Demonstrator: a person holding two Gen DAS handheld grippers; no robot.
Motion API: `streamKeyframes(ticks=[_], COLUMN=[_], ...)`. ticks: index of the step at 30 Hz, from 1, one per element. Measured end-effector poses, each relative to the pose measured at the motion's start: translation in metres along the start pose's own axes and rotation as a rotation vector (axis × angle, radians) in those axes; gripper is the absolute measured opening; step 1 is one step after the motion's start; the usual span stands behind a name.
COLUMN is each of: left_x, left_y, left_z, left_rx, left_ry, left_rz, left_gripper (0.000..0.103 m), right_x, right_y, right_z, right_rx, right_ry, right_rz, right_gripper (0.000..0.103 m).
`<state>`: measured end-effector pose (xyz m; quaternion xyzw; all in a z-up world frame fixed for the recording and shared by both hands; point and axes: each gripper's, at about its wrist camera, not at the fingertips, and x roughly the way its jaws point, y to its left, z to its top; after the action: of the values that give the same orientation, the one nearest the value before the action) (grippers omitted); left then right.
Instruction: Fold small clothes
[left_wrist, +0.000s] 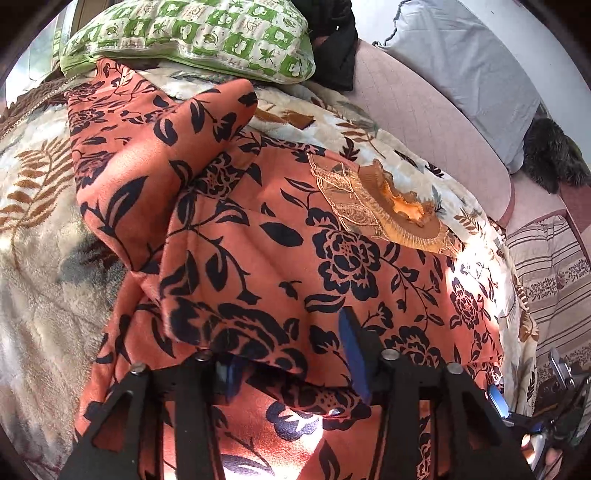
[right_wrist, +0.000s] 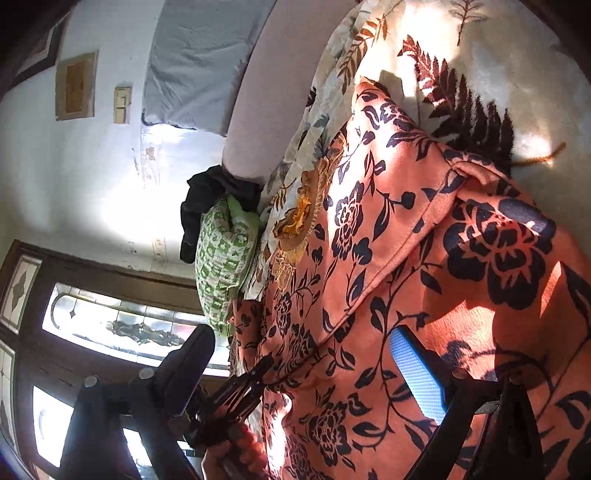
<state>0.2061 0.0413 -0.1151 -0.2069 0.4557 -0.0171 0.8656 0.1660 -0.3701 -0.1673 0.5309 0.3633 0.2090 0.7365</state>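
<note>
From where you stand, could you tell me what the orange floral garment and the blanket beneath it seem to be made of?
The orange floral garment looks like soft brushed fabric, perhaps fleece: matte, faintly fuzzy, thick rounded folds. The blanket looks like plush pile, shaggy and tufted with a slight sheen. The fibre of either cannot be told.

The orange floral garment (left_wrist: 280, 258) drapes over the left gripper (left_wrist: 291, 354), hiding one fingertip (left_wrist: 231, 373), so its grip is unclear. The garment's lower hem runs off the frame. The right gripper (right_wrist: 306, 354) has its left pad facing away, unseen.
</note>
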Motion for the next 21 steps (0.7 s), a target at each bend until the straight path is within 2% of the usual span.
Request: streamKeyframes(ticks=[1,2,4,6,7,8,9,10,11,12,14,16,18,19,21], left_x=[-0.002,-0.005,-0.006,-0.002,0.001,0.004,0.007,0.004,0.0,-0.008,-0.027,-0.043,-0.037,-0.019,0.03], left_y=[0.003,0.008,0.015,0.016,0.015,0.013,0.012,0.012,0.008,0.001,-0.019,-0.042,-0.046,-0.038,-0.015], left_z=[0.002,0.005,0.008,0.01,0.011,0.013,0.015,0.015,0.018,0.021,0.029,0.031,0.026,0.023,0.015], left_rx=[-0.009,-0.025,-0.054,-0.029,-0.005,0.019,0.025,0.027,0.048,0.081,0.162,0.251,0.278,0.236,0.125], left_ry=[-0.011,-0.015,-0.014,-0.006,0.001,0.02,0.031,0.019,0.0,-0.031,-0.111,-0.205,-0.246,-0.2,0.021], left_rz=[0.006,0.004,-0.006,-0.007,0.002,0.029,0.038,0.031,0.034,0.029,-0.011,-0.044,-0.019,-0.003,0.074], left_gripper=[0.061,0.062,0.062,0.059,0.032,0.012,0.005,0.005,0.005,0.005,0.005,0.006,0.011,0.02,0.048], right_x=[0.005,0.009,0.013,0.015,0.018,0.021,0.023,0.028,0.034,0.036,0.025,-0.003,-0.019,-0.02,-0.017], right_y=[-0.001,-0.006,-0.022,-0.031,-0.027,-0.024,-0.022,-0.023,-0.025,-0.024,-0.007,0.019,0.03,0.024,0.0], right_z=[0.006,0.013,0.026,0.037,0.045,0.053,0.061,0.068,0.074,0.079,0.086,0.085,0.084,0.084,0.082], right_rx=[0.033,0.072,0.193,0.282,0.273,0.251,0.242,0.253,0.258,0.238,0.13,-0.006,-0.103,-0.113,-0.096], right_ry=[-0.019,-0.045,-0.096,-0.14,-0.148,-0.16,-0.172,-0.164,-0.139,-0.126,-0.158,-0.269,-0.318,-0.313,-0.3], right_rz=[-0.017,-0.038,-0.086,-0.074,-0.07,-0.074,-0.099,-0.126,-0.145,-0.184,-0.208,-0.225,-0.249,-0.272,-0.325], right_gripper=[0.097,0.097,0.097,0.097,0.097,0.096,0.094,0.076,0.031,0.011,0.007,0.007,0.007,0.007,0.009])
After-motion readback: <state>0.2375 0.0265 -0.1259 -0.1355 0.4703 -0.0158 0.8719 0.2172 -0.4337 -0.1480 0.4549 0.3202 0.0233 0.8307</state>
